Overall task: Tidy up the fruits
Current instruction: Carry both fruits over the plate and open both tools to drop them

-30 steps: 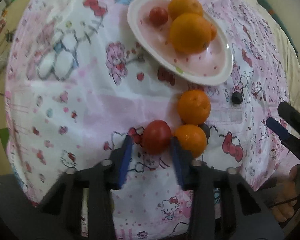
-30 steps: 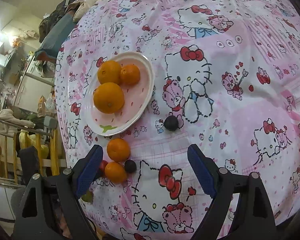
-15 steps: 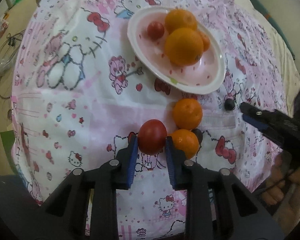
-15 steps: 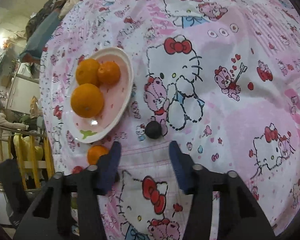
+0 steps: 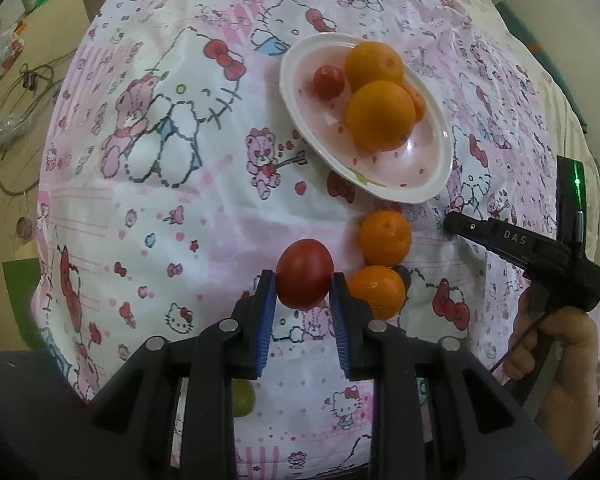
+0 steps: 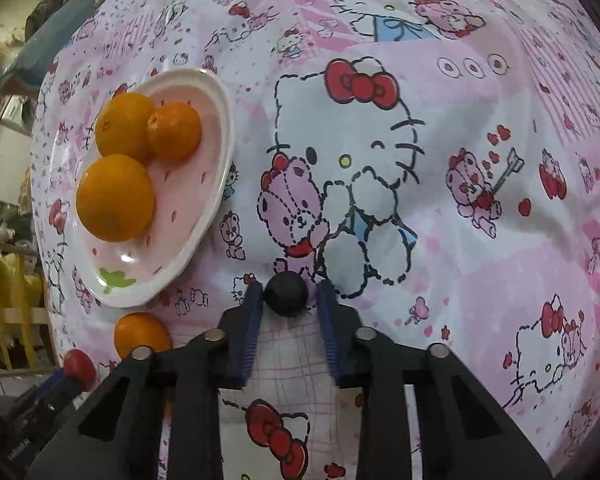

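Note:
My left gripper (image 5: 304,282) is shut on a red tomato (image 5: 305,274), held just above the cartoon-print cloth. Right beside it lie two mandarins (image 5: 385,237) (image 5: 376,291), and a dark fruit (image 5: 403,276) peeks out behind the nearer one. The pink plate (image 5: 420,196) beyond holds two big oranges (image 5: 380,116), a mandarin and a small tomato (image 5: 329,81). My right gripper (image 6: 286,300) is shut on a small dark round fruit (image 6: 286,294) resting on the cloth, just right of the plate (image 6: 220,128). The tomato (image 6: 79,364) also shows at the lower left of the right wrist view.
A green fruit (image 5: 242,398) lies on the cloth under my left gripper. The right gripper (image 5: 456,226) and the hand (image 5: 556,344) holding it fill the right side of the left wrist view. Cables lie on the floor at left; furniture stands beyond the cloth's edge.
The left gripper closed on the tomato and rose a little with it. The right gripper came down over the dark fruit, and its wide-open jaws closed onto it.

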Motion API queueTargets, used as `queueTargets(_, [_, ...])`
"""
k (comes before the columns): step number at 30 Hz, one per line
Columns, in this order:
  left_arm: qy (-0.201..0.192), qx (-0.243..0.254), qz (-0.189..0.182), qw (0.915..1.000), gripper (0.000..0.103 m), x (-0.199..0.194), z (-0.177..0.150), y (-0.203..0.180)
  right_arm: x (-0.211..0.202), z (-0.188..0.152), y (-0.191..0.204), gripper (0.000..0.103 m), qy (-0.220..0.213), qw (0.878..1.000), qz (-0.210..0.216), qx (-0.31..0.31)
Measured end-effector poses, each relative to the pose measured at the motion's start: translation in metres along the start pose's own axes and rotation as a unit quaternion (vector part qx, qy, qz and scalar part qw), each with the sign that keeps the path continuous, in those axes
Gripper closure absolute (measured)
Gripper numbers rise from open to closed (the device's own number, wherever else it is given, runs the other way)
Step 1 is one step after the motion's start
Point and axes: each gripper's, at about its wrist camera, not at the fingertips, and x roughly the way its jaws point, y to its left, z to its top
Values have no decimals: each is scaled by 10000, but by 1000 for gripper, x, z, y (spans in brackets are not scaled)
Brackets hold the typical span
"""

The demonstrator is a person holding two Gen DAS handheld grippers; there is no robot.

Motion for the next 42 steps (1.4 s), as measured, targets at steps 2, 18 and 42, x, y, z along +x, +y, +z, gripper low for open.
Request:
queueTargets(2, [-12, -28, 15, 10000, 80, -1, 0, 1, -1, 0, -1, 79, -42, 10000, 23, -11])
queueTargets(18, [-221, 12, 115, 9997, 80, -17, 13, 3, -48, -4, -12, 80, -559, 9961, 671, 160])
queueTargets(42, [-441, 216, 45, 9988, 90, 1, 145, -18, -34, 100, 35, 79, -653, 9889, 1261, -444])
